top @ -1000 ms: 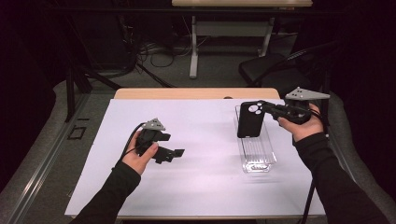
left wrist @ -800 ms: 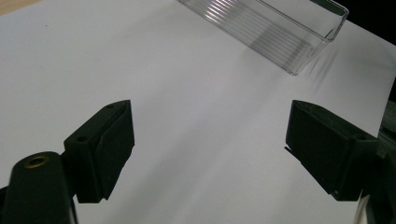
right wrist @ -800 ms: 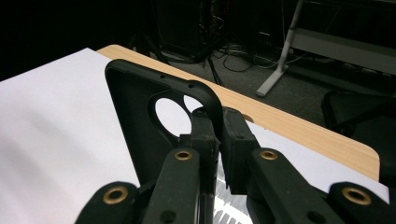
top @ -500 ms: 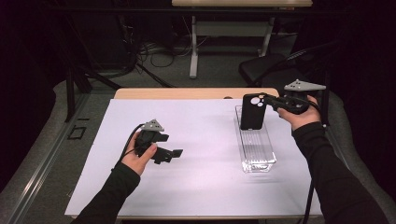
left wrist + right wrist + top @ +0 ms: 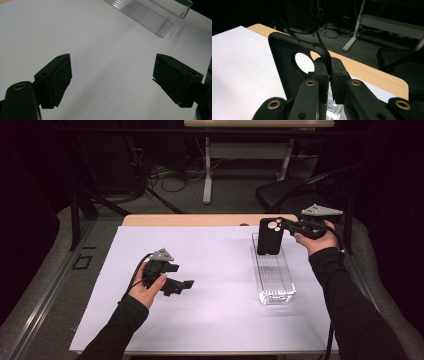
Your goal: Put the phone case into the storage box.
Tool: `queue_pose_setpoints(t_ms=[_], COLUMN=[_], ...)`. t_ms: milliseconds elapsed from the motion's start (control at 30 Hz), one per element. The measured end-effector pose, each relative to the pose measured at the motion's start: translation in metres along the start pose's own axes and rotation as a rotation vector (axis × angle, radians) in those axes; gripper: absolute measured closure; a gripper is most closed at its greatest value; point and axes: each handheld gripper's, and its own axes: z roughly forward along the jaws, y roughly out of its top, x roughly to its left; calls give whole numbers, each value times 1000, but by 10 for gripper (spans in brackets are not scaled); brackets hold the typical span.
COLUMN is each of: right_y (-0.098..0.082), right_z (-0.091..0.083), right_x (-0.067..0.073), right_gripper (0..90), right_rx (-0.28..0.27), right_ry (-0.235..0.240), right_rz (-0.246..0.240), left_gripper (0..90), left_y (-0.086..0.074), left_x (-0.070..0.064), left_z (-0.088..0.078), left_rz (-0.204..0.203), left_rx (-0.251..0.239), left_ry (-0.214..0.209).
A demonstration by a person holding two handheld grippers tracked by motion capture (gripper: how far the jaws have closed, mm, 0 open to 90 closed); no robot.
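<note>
Nearest, well left of the clear tray (image 5: 274, 280), the left gripper (image 5: 186, 285) rests low on the white sheet (image 5: 210, 320), wrist level, jaws spread wide and empty. Farther off, the right gripper (image 5: 283, 224), forearm raised, pinches the black phone case (image 5: 270, 236) upright over the tray's far end.

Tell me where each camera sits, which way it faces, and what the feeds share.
High view: above the person's side, facing forward and down on the white-covered table; both forearms, left gripper, right gripper.
Left gripper view: on the left gripper, jaws apart over the table, facing the clear ribbed plastic tray.
Right gripper view: on the right gripper, clamped on the black phone case, facing floor cables.
Shared: tray, case.
</note>
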Motion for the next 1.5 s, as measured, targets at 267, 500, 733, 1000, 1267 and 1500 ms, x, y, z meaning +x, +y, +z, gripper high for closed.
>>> queue_pose_setpoints(t_ms=[267,500,733,1000,1267,1500], right_y=[-5,-10,-15,-17,-22,-26], right_z=[13,22,30,35,42,51], right_x=[-5,-9,-14,-17,-18,-17], right_gripper=[854,853,854,854,854,853], right_rx=[-9,-24,-53,-74,-87,-109], right_ry=[-11,-25,-33,-45,-48,-48], right_rz=[-11,-24,-23,-24,-44,-62], left_gripper=[161,160,160,161,160,160], left_y=[-4,-6,-7,-8,-9,-11], left_x=[3,3,4,4,4,5], left_z=[-1,1,5,6,6,6], left_rz=[-9,-14,-15,-20,-19,-23], left_rx=[3,4,11,16,20,22], left_ry=[4,4,2,0,-1,2])
